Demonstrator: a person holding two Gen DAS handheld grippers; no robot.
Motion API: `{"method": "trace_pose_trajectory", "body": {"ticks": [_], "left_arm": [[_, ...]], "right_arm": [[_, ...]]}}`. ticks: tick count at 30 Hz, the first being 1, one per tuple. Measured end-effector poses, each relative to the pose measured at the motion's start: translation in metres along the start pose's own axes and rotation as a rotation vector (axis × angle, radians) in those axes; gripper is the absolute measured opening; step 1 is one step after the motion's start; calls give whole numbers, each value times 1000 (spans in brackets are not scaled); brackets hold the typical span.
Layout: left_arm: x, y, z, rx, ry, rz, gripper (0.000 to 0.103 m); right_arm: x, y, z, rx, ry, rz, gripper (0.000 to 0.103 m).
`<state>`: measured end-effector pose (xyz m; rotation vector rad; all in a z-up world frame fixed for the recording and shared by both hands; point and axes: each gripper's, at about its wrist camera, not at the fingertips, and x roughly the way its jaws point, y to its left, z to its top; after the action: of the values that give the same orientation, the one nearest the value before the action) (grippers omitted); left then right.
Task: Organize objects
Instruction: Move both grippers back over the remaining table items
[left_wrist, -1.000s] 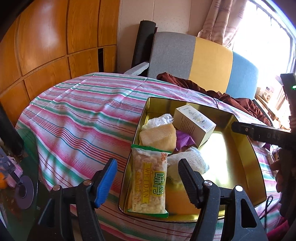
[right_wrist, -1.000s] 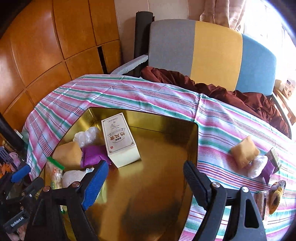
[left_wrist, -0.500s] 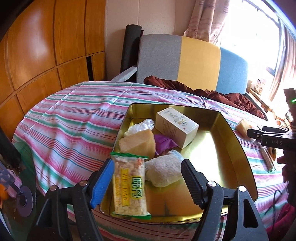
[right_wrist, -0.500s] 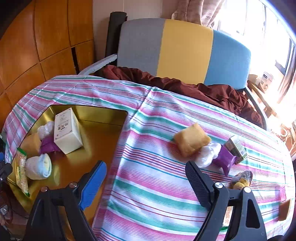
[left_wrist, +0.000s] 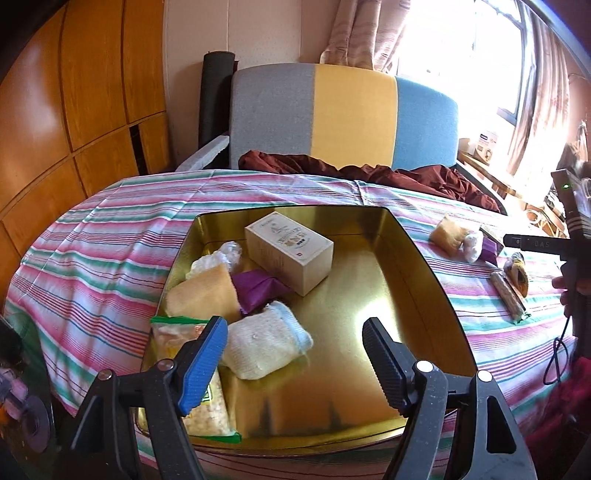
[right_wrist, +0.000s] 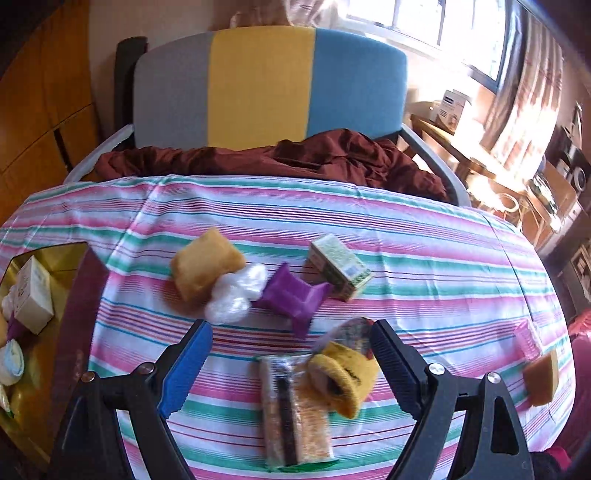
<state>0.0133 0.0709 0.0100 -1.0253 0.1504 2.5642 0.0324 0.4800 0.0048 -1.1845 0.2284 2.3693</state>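
Observation:
A gold tray (left_wrist: 424, 280) on the striped table holds a cream box (left_wrist: 288, 251), an orange bun packet (left_wrist: 203, 295), a purple wrapper (left_wrist: 258, 290), a clear bag (left_wrist: 218, 258), a white sock (left_wrist: 264, 343) and a snack bag (left_wrist: 201, 398). My left gripper (left_wrist: 295, 360) is open and empty over the tray's near side. My right gripper (right_wrist: 290, 365) is open and empty above loose items: a yellow sock (right_wrist: 345, 376), a snack bar packet (right_wrist: 291, 406), a purple wrapper (right_wrist: 293, 295), a clear bag (right_wrist: 236, 293), an orange bun packet (right_wrist: 205, 267) and a green box (right_wrist: 340, 266).
A grey, yellow and blue chair (right_wrist: 266, 81) with dark red cloth (right_wrist: 280, 158) stands behind the table. A pink item (right_wrist: 528, 338) and an orange sponge (right_wrist: 541, 376) lie near the table's right edge. The tray's corner (right_wrist: 66, 254) shows at the left of the right wrist view.
My right gripper has swung right, away from the tray, to above the loose items on the cloth. My left gripper has shifted right and pulled back a little over the tray. Both stay open.

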Motion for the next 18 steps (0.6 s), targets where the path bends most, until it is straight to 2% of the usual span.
{"method": "trace_pose_trajectory", "body": {"ticks": [2,5,9,13,18], "left_arm": [[1,-8,3,18,0,-16,76],[2,-22,6,46,1,-39,76],[5,-41,11,79,1,-70,76],[9,-60,17,101,5,-109,77],[14,-89,30,130,16,-170,77]], "right_arm": [[5,-24,-1,81,5,-28,89],[20,-56,-7,240,68,2,89],[27,-82,-15,362,115,-7,89],[34,-93,-22,425,167,8,89],[32,-94,-21,434,167,6,89]]}}
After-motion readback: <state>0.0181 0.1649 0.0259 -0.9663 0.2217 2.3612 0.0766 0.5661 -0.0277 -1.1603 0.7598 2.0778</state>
